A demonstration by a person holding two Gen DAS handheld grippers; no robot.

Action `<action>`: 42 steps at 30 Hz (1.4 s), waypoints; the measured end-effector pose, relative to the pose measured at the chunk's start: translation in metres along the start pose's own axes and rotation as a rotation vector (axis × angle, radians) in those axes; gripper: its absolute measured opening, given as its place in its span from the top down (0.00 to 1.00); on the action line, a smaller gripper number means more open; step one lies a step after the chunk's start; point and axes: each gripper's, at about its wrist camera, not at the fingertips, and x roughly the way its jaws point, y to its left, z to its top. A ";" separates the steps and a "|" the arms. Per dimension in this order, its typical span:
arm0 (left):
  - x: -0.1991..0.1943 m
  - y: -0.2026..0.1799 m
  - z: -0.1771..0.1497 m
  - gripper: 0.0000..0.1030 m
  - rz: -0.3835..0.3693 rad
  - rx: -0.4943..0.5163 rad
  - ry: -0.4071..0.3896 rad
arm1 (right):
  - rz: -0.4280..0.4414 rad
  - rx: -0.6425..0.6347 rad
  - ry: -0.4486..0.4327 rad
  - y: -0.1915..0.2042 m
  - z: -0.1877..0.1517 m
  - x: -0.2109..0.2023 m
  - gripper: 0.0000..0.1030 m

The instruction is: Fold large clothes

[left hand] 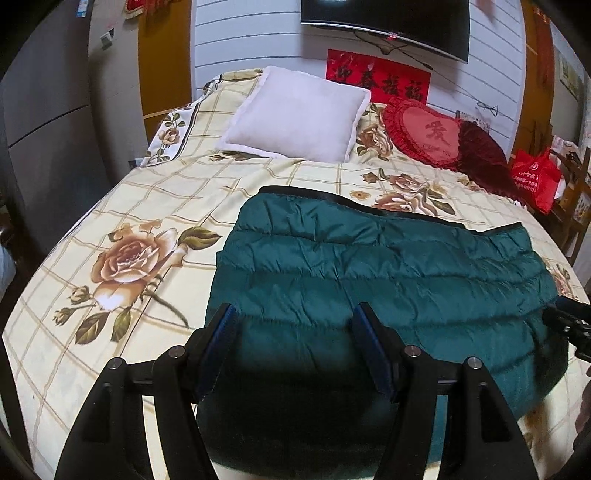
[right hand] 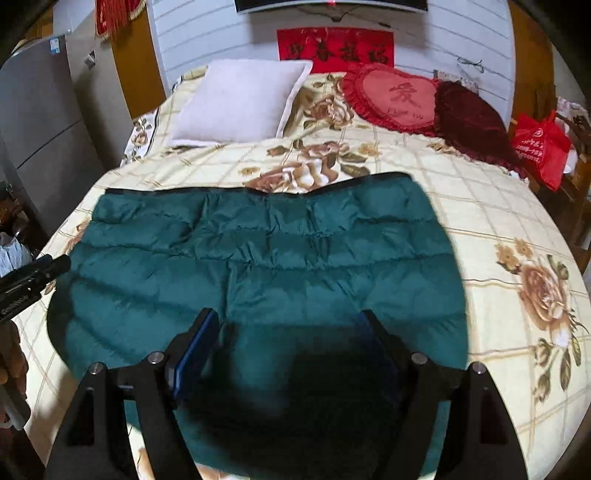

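A dark green quilted down jacket (left hand: 388, 280) lies spread flat on the floral bedspread (left hand: 122, 221), its black-trimmed hem toward the pillows. It also shows in the right wrist view (right hand: 258, 258). My left gripper (left hand: 295, 314) is open and empty, hovering over the jacket's near left part. My right gripper (right hand: 288, 321) is open and empty over the jacket's near right part. Each gripper shows at the edge of the other's view: the right one (left hand: 569, 321) and the left one (right hand: 33, 277). The jacket's near edge is hidden in shadow under the grippers.
A white pillow (left hand: 295, 114), a red heart cushion (left hand: 424, 129) and a dark red cushion (left hand: 484, 155) lie at the bed's head. A red bag (left hand: 535, 177) sits by the bed's right side. A grey fridge (left hand: 44, 110) stands left. A TV (left hand: 388, 22) hangs on the wall.
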 end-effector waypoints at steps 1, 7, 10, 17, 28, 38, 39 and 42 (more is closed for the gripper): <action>-0.003 0.000 -0.003 0.24 -0.004 -0.005 0.000 | -0.004 0.007 -0.007 -0.003 -0.004 -0.007 0.22; -0.014 0.002 -0.016 0.24 -0.018 -0.028 0.007 | -0.058 0.024 0.042 -0.015 -0.037 -0.007 0.17; -0.016 0.002 -0.022 0.24 -0.011 -0.025 0.024 | -0.061 0.041 0.088 -0.019 -0.047 0.007 0.17; -0.021 0.018 -0.028 0.24 -0.062 -0.077 0.030 | -0.024 0.055 0.037 -0.023 -0.037 -0.016 0.16; 0.024 0.074 -0.031 0.20 -0.284 -0.307 0.122 | -0.007 0.251 0.076 -0.098 -0.025 0.015 0.00; 0.085 0.102 -0.039 0.02 -0.473 -0.504 0.229 | 0.224 0.367 0.158 -0.140 -0.020 0.081 0.00; 0.088 0.102 -0.040 0.00 -0.479 -0.512 0.232 | 0.238 0.358 0.163 -0.140 -0.019 0.086 0.00; 0.093 0.100 -0.041 0.00 -0.491 -0.530 0.222 | 0.285 0.341 0.182 -0.141 -0.013 0.098 0.00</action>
